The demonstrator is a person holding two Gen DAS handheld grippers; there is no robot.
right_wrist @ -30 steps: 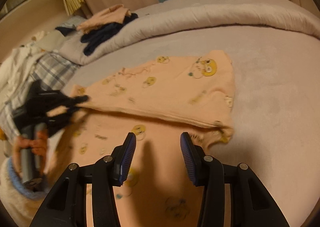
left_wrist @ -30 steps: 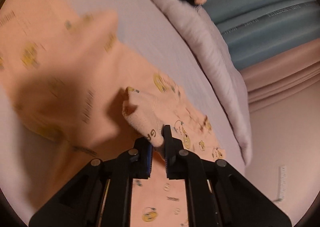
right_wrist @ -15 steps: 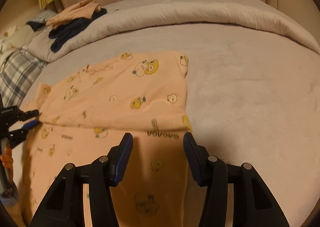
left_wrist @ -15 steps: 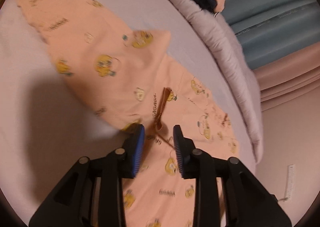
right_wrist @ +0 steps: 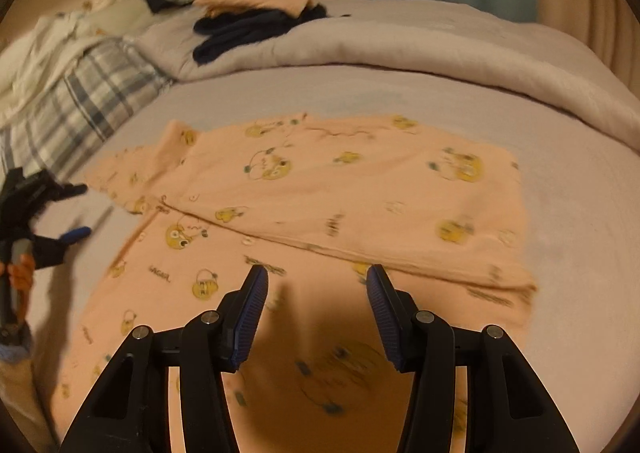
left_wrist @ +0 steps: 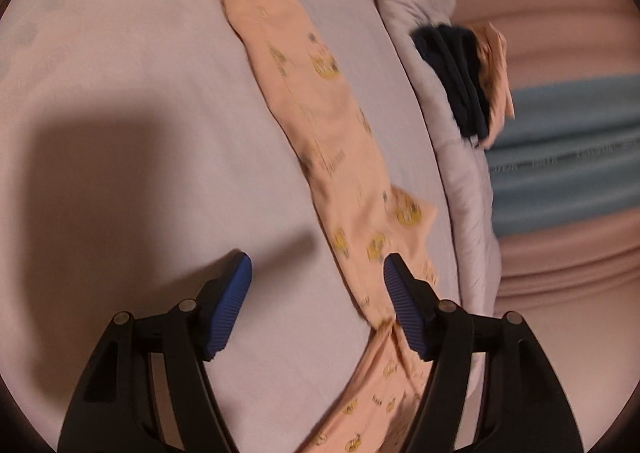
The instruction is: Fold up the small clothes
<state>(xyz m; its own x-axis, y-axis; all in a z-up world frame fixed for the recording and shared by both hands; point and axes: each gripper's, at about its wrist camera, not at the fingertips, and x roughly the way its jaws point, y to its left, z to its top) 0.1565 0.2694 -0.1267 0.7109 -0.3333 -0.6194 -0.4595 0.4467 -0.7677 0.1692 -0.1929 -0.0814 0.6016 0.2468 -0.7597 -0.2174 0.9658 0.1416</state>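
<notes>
Peach garment [right_wrist: 328, 189] lies flat on the bed sheet [right_wrist: 580, 213], one side already folded over. Left gripper [left_wrist: 316, 281] has just been opening, nothing clamped; right gripper [right_wrist: 316, 293] hovers half open, empty. Next fold: pinch both layers at the edge, keep hems aligned.

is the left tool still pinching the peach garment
No, the left tool is open with bare sheet between its pads; the peach garment lies flat.
</notes>
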